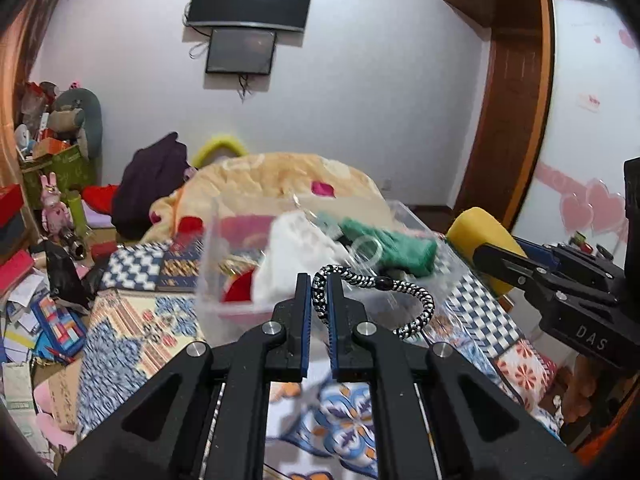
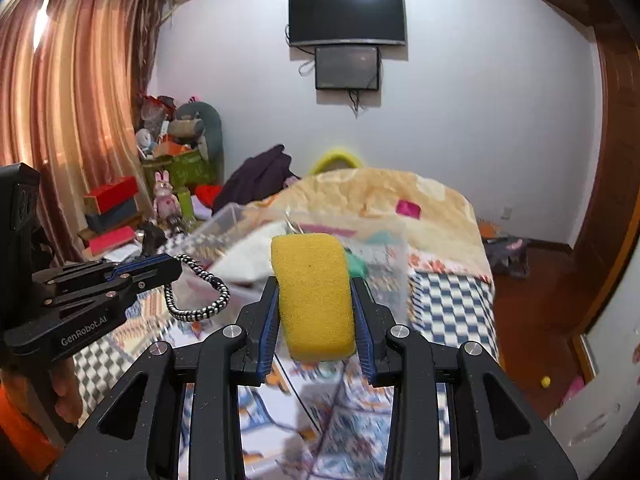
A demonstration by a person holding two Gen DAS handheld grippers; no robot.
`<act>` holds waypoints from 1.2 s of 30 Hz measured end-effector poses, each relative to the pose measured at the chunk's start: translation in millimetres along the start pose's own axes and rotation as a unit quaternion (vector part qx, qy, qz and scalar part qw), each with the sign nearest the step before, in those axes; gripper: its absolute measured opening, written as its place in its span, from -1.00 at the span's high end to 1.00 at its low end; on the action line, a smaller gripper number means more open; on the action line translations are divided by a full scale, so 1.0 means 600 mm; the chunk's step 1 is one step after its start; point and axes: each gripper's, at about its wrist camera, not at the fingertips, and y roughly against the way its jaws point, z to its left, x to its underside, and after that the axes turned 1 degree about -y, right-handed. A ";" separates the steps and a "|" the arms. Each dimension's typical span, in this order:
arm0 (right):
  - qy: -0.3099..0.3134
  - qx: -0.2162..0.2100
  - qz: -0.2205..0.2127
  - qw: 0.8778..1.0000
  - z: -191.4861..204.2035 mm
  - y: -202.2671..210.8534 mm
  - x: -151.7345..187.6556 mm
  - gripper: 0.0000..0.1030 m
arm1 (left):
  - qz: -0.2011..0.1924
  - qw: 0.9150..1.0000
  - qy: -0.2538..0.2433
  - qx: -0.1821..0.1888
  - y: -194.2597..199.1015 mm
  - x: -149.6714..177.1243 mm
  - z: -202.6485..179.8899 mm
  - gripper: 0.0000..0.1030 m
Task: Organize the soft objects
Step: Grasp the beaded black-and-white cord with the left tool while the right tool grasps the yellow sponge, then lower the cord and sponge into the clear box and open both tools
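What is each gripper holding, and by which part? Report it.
The left gripper pinches the black-and-white braided cord loop at one end. The right gripper clamps the yellow sponge by its two long sides.

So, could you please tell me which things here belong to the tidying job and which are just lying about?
Job:
braided cord, held in left gripper
yellow sponge, held in right gripper
clear bin

Lying about:
wall television
purple bag
pink rabbit toy
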 end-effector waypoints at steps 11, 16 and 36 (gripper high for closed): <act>-0.008 -0.030 0.014 0.999 0.024 -0.070 -0.020 0.40 | 0.014 0.999 0.020 -0.032 -0.061 -0.028 0.049 0.87; -0.018 -0.032 0.041 0.998 0.020 -0.104 -0.012 0.40 | 0.031 0.998 0.023 -0.039 -0.092 -0.025 0.058 0.87; 0.004 -0.015 0.049 0.999 0.022 -0.090 -0.006 0.06 | 0.050 0.999 0.007 -0.020 -0.091 -0.012 0.042 0.79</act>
